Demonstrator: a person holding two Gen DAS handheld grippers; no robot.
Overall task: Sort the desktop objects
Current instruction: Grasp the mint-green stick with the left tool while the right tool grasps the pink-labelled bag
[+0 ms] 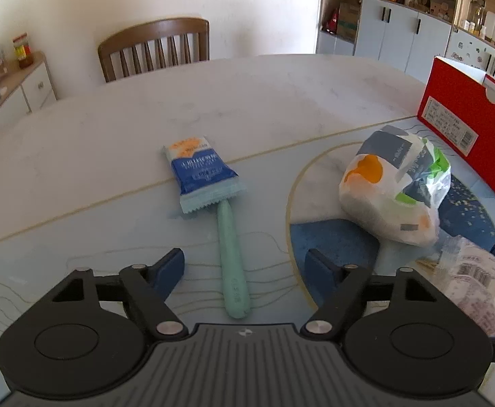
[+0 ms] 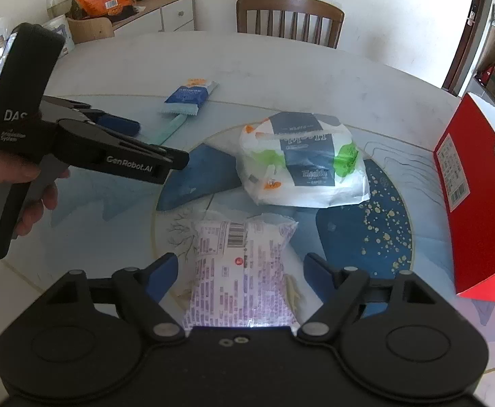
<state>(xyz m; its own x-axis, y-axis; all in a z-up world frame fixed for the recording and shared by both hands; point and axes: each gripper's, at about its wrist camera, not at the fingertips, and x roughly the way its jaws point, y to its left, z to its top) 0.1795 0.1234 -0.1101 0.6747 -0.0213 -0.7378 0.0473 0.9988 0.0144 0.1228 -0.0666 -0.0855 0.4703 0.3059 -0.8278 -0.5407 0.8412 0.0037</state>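
Note:
A mint green toothbrush (image 1: 231, 261) lies on the table, its head under a blue and white snack packet (image 1: 200, 173). My left gripper (image 1: 245, 266) is open, its jaws either side of the toothbrush handle's near end. A white tissue pack (image 1: 395, 190) with navy, orange and green print lies to the right; it also shows in the right wrist view (image 2: 301, 159). My right gripper (image 2: 240, 273) is open around a clear pink-printed packet (image 2: 239, 271) lying on the round mat. The left gripper (image 2: 152, 156) shows at left there, above the toothbrush (image 2: 171, 125) and the snack packet (image 2: 188, 96).
An open red box (image 1: 468, 125) stands at the right table edge; it also shows in the right wrist view (image 2: 478, 203). A wooden chair (image 1: 156, 47) stands at the far side. A sideboard (image 2: 145, 10) with snack bags stands at back left.

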